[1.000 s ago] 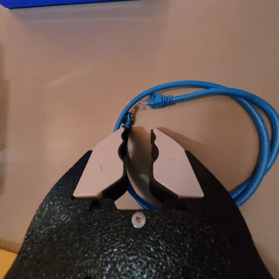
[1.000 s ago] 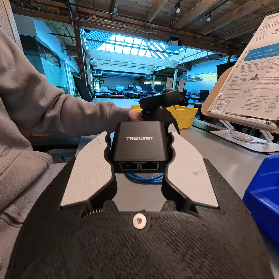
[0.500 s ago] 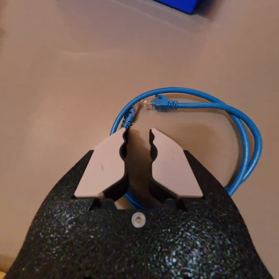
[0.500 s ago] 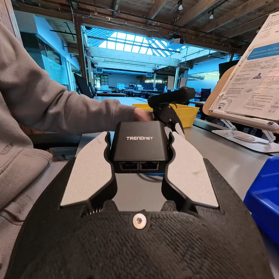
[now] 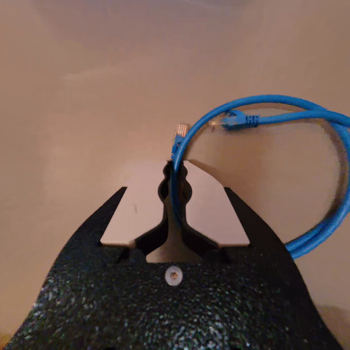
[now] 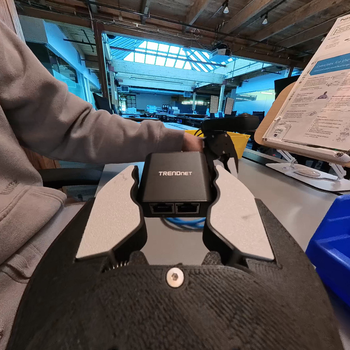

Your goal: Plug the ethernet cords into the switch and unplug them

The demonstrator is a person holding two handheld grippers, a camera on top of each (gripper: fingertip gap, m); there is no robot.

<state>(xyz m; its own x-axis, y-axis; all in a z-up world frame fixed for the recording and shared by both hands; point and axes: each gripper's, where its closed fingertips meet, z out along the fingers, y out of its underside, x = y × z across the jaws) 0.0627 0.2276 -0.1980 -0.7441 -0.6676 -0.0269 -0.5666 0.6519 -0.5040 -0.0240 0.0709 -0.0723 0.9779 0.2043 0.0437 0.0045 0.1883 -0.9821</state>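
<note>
In the left wrist view my left gripper (image 5: 175,162) is shut on the blue ethernet cord (image 5: 284,106) just behind one plug (image 5: 179,135), which sticks out past the fingertips. The cord loops to the right over the table, and its other plug (image 5: 233,120) lies free. In the right wrist view my right gripper (image 6: 175,167) is shut on the black switch (image 6: 175,181), whose two empty ports (image 6: 175,208) face the camera. A piece of the blue cord (image 6: 186,222) shows under the switch. The left gripper (image 6: 221,149) shows just behind the switch to the right.
A person's grey sleeve (image 6: 75,128) reaches across from the left. A blue bin (image 6: 333,244) sits at the right, a yellow bin (image 6: 240,142) behind, and a document stand (image 6: 310,113) with a printed sheet at the far right. The grey table (image 6: 284,198) runs beneath.
My left gripper has shut on the cord behind the plug and shifted, so the loop now lies to the right. The right gripper still holds the switch.
</note>
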